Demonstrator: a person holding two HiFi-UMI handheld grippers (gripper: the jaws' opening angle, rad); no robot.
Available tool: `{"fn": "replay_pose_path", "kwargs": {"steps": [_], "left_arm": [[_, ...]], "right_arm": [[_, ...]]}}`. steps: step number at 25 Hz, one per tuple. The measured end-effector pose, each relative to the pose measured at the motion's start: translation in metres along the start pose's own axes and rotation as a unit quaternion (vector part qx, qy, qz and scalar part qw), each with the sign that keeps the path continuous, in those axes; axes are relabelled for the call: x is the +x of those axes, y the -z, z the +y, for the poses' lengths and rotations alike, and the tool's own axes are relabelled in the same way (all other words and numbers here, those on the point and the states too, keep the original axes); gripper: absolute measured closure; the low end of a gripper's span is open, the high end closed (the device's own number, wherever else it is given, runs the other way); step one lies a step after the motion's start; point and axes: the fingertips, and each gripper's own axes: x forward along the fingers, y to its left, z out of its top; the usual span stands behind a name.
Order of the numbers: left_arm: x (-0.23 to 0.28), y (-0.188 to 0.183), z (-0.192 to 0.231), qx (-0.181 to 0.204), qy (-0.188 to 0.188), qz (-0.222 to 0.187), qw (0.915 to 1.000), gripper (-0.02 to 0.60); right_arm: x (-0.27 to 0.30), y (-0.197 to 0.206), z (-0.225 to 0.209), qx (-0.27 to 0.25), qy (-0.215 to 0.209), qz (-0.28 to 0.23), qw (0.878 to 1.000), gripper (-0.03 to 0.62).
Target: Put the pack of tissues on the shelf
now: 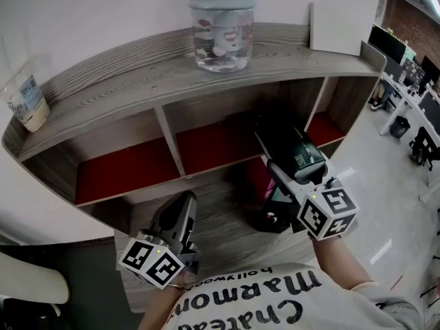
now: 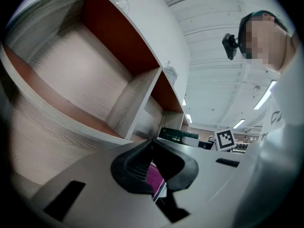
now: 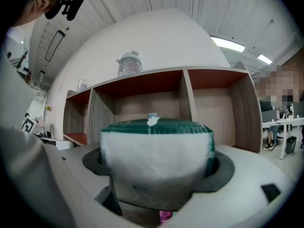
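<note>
Shelf (image 1: 124,91): wood, red inside, with open boxes in a row.
Bottle (image 1: 221,29): clear, stands on top of the shelf.
Pack of tissues (image 1: 302,153): green and white, just in front of the shelf.
Right gripper (image 1: 282,163): jaws squeeze the pack.
Left gripper (image 1: 180,208): jaws together, holding nothing.
Cup (image 1: 26,102): on the shelf top, at the left end.

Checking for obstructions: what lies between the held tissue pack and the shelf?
Nothing: in the right gripper view, the stretch from the tissue pack to the shelf is bare.
</note>
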Motion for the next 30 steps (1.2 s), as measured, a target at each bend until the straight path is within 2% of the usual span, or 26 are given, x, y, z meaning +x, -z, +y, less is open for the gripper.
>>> {"fn": "replay_pose_path", "kwargs": {"steps": [30], "left_arm": [[-0.007,0.005,0.011,-0.006,-0.032,-0.002,0.9995,0.564]], "right_arm": [[0.04,0.003,-0.013,-0.011,0.0,0.006,1.0,0.121]]}}
